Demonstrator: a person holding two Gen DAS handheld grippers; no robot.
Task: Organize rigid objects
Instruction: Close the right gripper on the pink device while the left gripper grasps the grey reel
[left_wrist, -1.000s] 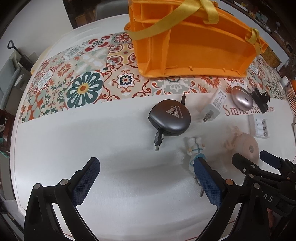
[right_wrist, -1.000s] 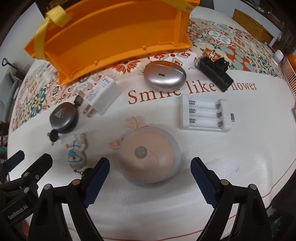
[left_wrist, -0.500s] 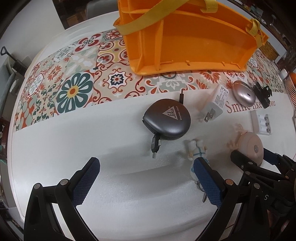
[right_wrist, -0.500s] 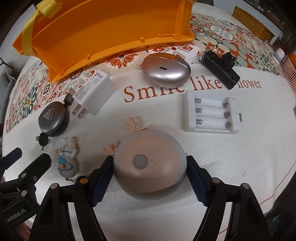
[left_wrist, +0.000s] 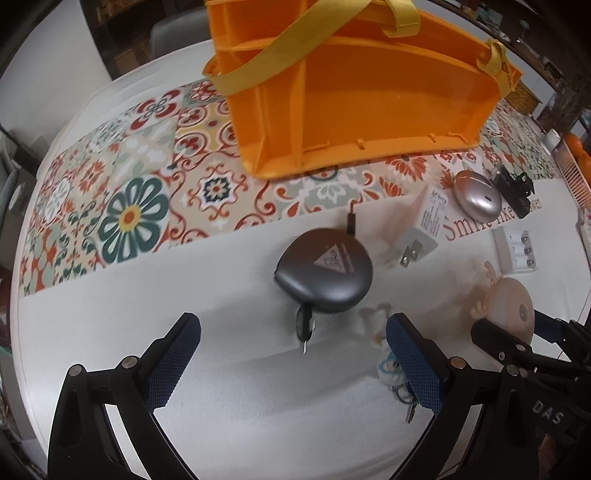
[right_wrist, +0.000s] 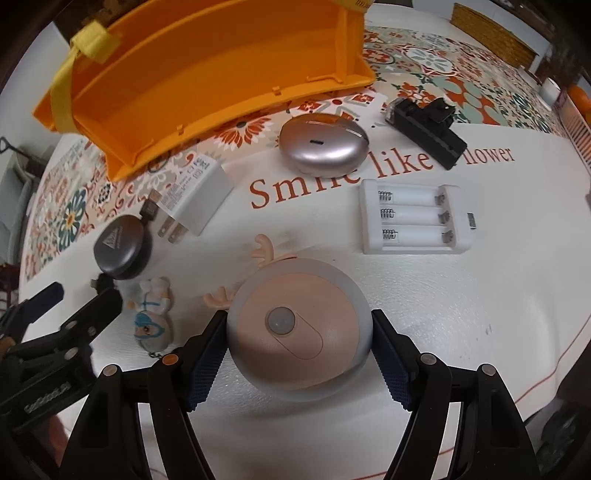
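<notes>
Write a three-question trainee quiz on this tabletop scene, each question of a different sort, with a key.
1. True or false: the right tongs are clamped on the round peach night light.
2. Which lies nearest the white plug adapter? A) black clip B) dark grey cable reel C) battery holder
3. Fill in: the left tongs hold ____.

Key: 1 true; 2 B; 3 nothing, they stand open above the reel's plug.

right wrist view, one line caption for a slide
Right gripper clamps the peach antlered night light on the white table, orange bin behind.
</notes>
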